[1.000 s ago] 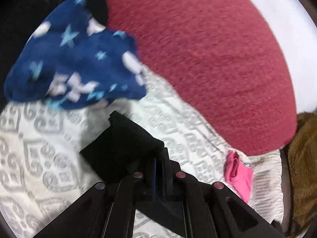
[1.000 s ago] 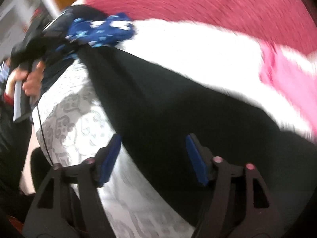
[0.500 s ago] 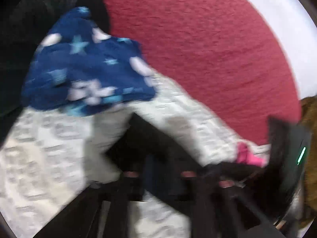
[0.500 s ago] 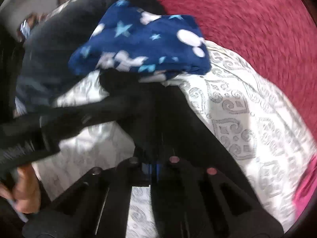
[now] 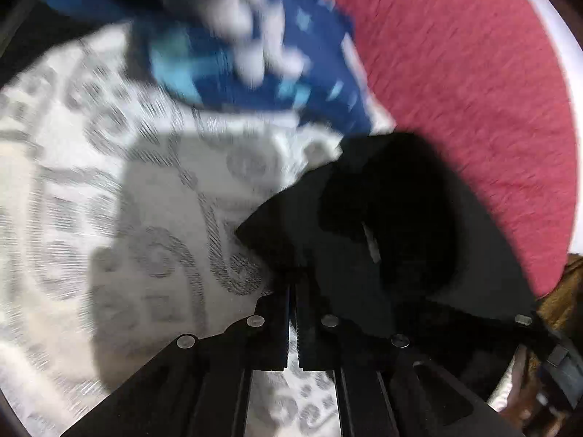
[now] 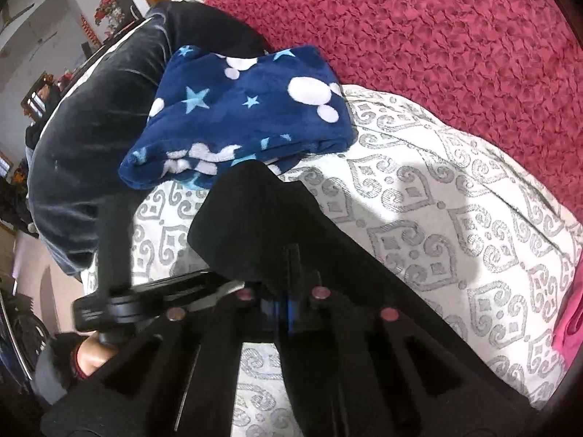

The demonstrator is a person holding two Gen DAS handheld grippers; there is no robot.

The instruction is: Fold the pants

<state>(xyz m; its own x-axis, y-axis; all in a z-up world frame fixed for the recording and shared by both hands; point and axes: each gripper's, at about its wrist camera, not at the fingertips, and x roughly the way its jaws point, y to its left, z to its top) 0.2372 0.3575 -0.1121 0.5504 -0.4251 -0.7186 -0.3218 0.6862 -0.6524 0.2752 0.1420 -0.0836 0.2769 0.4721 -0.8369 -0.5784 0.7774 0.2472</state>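
Note:
The black pants [image 6: 262, 225] lie on a white, grey-patterned bedcover [image 6: 455, 225]. My right gripper [image 6: 289, 276] is shut on a fold of the pants, which drape over its fingers. In the left wrist view the pants [image 5: 382, 211] bunch up to the right of my left gripper [image 5: 293, 284], whose fingers are pressed together on the cloth's edge. The left gripper's body also shows at the lower left of the right wrist view [image 6: 145, 298], held by a hand.
A folded dark blue blanket with stars and white spots [image 6: 247, 113] lies just beyond the pants. A red knitted cover [image 6: 419, 25] lies behind. A dark velvet cushion [image 6: 102, 116] lies left. A pink cloth [image 6: 572, 324] lies at the right edge.
My right gripper has gone from open over the spread pants to shut on them. Both grippers have moved together with the cloth toward the blue blanket, and the pants have bunched up.

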